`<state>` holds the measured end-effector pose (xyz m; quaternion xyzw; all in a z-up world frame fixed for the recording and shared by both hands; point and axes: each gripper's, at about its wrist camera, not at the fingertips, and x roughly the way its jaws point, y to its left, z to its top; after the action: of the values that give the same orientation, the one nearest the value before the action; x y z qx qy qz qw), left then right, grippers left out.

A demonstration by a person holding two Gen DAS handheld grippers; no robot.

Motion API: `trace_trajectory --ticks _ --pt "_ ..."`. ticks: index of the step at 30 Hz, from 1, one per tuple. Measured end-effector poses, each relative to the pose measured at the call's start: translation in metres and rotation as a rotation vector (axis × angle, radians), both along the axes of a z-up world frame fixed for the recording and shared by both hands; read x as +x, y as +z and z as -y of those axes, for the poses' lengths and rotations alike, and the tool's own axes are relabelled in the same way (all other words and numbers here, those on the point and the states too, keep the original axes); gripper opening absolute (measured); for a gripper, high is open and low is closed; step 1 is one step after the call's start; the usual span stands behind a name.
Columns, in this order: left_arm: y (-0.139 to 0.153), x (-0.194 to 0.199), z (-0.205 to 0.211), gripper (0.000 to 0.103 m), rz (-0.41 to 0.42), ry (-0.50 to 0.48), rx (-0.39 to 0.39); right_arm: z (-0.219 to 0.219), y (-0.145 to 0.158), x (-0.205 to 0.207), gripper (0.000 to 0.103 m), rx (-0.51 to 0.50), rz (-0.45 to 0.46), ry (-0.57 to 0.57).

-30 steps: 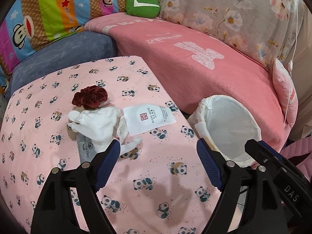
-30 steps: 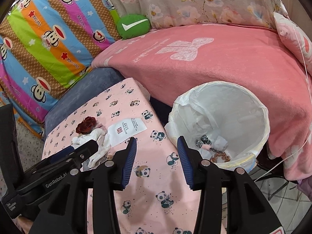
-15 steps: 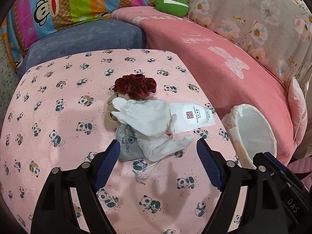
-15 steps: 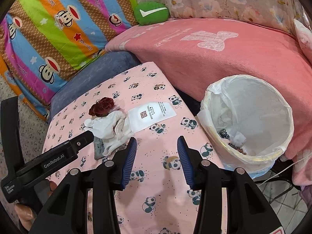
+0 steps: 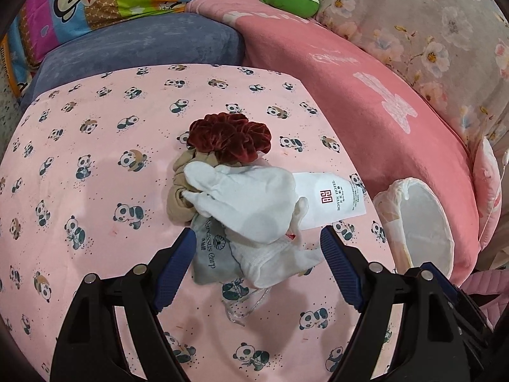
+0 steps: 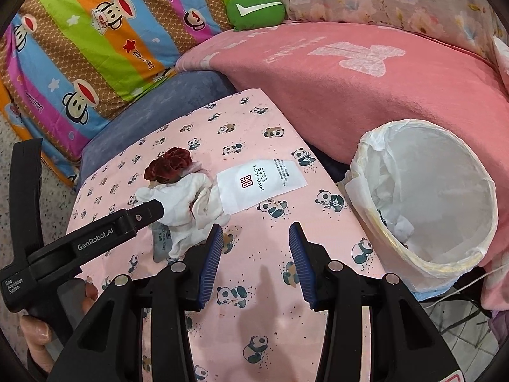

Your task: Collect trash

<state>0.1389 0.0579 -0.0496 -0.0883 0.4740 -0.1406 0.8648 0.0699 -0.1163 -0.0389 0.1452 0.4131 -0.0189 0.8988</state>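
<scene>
A pile of trash lies on the panda-print table (image 5: 95, 165): a white cloth glove (image 5: 251, 202), a dark red scrunchie (image 5: 230, 140), a beige rag (image 5: 179, 191), a grey pouch (image 5: 210, 254) and a white hotel packet (image 5: 331, 199). My left gripper (image 5: 257, 254) is open, its jaws spread on either side of the glove and pouch. My right gripper (image 6: 254, 248) is open and empty above bare table, right of the pile (image 6: 187, 197). A white-lined trash bin (image 6: 426, 203) stands to the right of the table, with scraps at its bottom.
A pink blanket (image 6: 366, 89) covers the sofa behind the table and bin. A striped monkey-print cushion (image 6: 89, 47) and a green pillow (image 6: 254, 9) lie at the back. A blue-grey cushion (image 5: 143, 44) borders the table's far edge. A cable (image 6: 461, 289) runs on the floor by the bin.
My left gripper has moved left, away from the bin, and closed in on the pile, which now lies between its open jaws. My right gripper has moved closer to the table.
</scene>
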Motion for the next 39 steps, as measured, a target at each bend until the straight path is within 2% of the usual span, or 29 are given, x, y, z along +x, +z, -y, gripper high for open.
trace_trajectory --ticks 3,6,9,11,12,14,16,27,33,35,39 --pt "-0.006 0.009 0.009 0.075 -0.013 -0.018 0.011 0.003 -0.003 0.007 0.045 -0.002 -0.004 -0.005" --pt "-0.014 0.017 0.020 0.068 -0.030 -0.041 0.020 0.006 -0.006 0.014 0.045 -0.004 -0.011 -0.008" --pt "-0.023 0.023 0.027 0.054 -0.046 -0.061 0.036 0.010 -0.009 0.022 0.045 -0.004 -0.021 -0.014" --pt "-0.028 0.026 0.027 0.039 -0.058 -0.067 0.031 0.013 -0.012 0.028 0.045 0.001 -0.027 -0.018" --pt "-0.029 0.026 0.026 0.034 -0.064 -0.071 0.020 0.014 -0.013 0.030 0.045 0.002 -0.028 -0.019" --pt "-0.032 0.027 0.021 0.016 -0.073 -0.073 -0.004 0.016 -0.015 0.034 0.045 0.002 -0.030 -0.019" --pt "-0.032 0.026 0.015 0.011 -0.075 -0.073 -0.031 0.017 -0.017 0.038 0.045 0.003 -0.032 -0.019" --pt "-0.009 0.020 0.001 0.009 -0.026 -0.056 -0.073 0.017 -0.032 0.070 0.045 0.021 -0.056 -0.007" --pt "-0.007 0.020 -0.005 0.009 -0.023 -0.056 -0.081 0.021 -0.042 0.095 0.045 0.018 -0.078 -0.028" --pt "-0.008 0.018 -0.007 0.009 -0.026 -0.056 -0.083 0.022 -0.046 0.102 0.051 0.020 -0.077 -0.040" --pt "-0.013 0.013 -0.010 0.009 -0.037 -0.054 -0.082 0.016 -0.051 0.110 0.051 0.034 -0.099 -0.021"
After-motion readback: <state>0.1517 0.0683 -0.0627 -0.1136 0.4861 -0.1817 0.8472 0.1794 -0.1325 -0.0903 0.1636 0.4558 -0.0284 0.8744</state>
